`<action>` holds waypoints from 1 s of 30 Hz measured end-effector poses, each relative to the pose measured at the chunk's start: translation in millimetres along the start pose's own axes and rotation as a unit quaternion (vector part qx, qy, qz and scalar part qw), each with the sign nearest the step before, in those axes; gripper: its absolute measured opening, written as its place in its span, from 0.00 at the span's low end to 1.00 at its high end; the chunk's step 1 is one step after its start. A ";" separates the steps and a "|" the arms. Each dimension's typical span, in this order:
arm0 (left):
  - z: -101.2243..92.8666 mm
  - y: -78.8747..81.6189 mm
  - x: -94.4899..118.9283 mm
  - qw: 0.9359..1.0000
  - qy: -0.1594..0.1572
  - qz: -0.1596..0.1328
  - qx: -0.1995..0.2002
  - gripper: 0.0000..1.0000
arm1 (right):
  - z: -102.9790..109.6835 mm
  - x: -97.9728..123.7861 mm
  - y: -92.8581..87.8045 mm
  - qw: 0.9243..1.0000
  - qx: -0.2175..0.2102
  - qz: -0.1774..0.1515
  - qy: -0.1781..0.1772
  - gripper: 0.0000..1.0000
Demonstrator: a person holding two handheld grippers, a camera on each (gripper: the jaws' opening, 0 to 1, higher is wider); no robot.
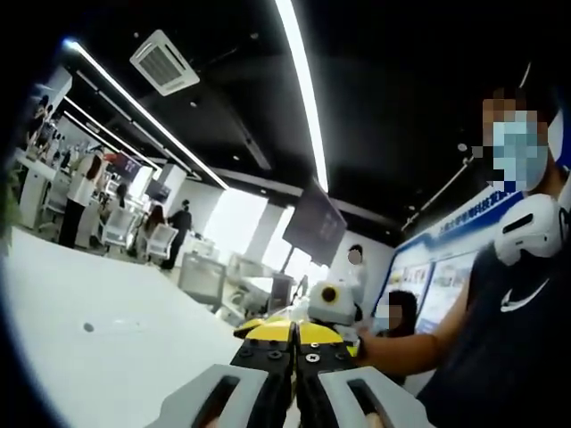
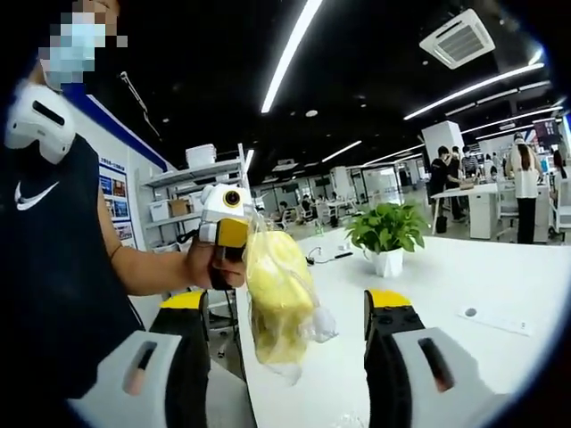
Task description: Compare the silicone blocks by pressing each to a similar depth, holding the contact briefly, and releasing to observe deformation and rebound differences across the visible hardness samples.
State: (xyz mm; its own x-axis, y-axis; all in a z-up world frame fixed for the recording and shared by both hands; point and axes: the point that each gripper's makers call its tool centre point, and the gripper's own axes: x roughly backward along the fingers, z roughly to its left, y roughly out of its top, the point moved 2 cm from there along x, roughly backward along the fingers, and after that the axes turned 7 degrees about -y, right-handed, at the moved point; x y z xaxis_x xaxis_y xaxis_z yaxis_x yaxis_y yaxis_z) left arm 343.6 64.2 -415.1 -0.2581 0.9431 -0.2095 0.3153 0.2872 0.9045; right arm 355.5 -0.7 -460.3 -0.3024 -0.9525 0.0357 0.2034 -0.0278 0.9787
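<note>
Left gripper (image 1: 295, 343) has its jaws pressed together and, in the right gripper view, pinches the clear plastic bag of yellow silicone blocks (image 2: 277, 299) hanging above the white table (image 2: 500, 276), between the spread right gripper (image 2: 290, 312) jaws.

- Left gripper (image 1: 294, 343): pale grey moulded jaw arms with dark slots, black inner blocks with small screws, yellow tips.
- Right gripper (image 2: 290, 308): the same build, with grey slotted arms, black jaws and yellow caps.
- In the right gripper view, the left gripper's body (image 2: 223, 214) is white, with a yellow panel.
- Person (image 2: 53, 259): dark sleeveless top with a white swoosh mark, a white headset round the neck, a light blue mask.
</note>
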 end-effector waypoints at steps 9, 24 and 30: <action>2.6 2.4 2.4 1.000 0.005 -0.004 0.005 0.00 | -9.5 2.7 -2.1 0.999 0.008 -0.003 -0.033 0.96; 7.2 5.0 4.1 1.000 0.017 -0.019 0.018 0.00 | -24.0 19.4 -3.7 0.997 0.018 -0.008 -0.074 0.96; 14.5 0.4 7.3 0.999 0.037 -0.022 0.028 0.00 | -33.4 35.3 -12.5 0.994 0.029 -0.002 -0.105 0.96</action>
State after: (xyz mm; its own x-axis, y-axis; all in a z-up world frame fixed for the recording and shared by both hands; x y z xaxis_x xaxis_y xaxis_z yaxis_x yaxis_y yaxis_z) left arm 355.1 73.7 -421.7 -0.3397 0.9146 -0.2193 0.3524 0.3400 0.8719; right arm 373.4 -44.1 -478.0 -0.4911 -0.8685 0.0675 0.1496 -0.0077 0.9887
